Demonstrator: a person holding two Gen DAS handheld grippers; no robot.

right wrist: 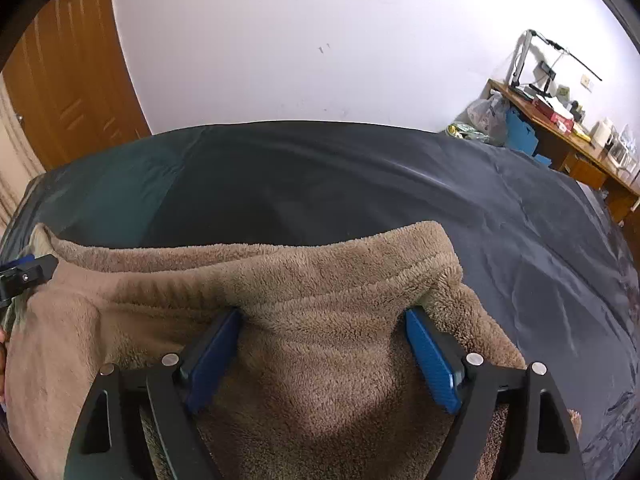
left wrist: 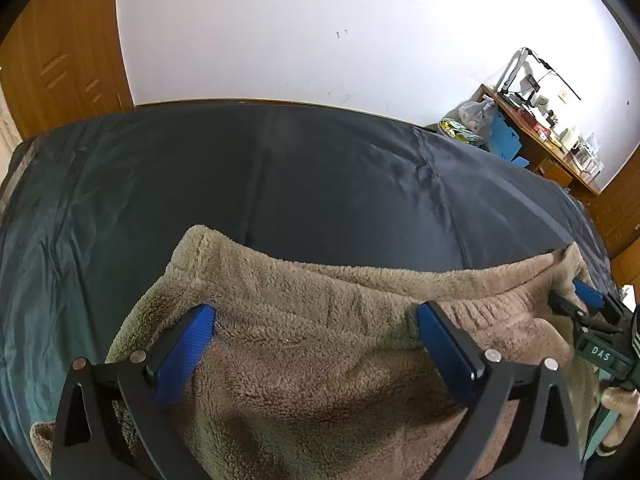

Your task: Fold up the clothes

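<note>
A tan fleece garment (left wrist: 320, 360) with a ribbed band along one edge lies bunched on the near side of a dark sheet (left wrist: 320, 168). My left gripper (left wrist: 316, 320) is open, its blue pads wide apart and the fleece bulging up between them near the garment's left corner. In the right wrist view the same fleece (right wrist: 320, 280) fills the span of my right gripper (right wrist: 324, 320), also open, by the garment's right corner. The right gripper (left wrist: 582, 300) shows at the edge of the left wrist view, and the left gripper (right wrist: 24, 270) shows at the edge of the right wrist view.
The dark sheet (right wrist: 520, 220) covers a bed that runs back to a white wall. A wooden desk (right wrist: 568, 136) with clutter and a plastic bag (right wrist: 486, 118) stands at the back right. A wooden door (right wrist: 80, 72) is at the left. A hand (left wrist: 622, 400) holds the right gripper.
</note>
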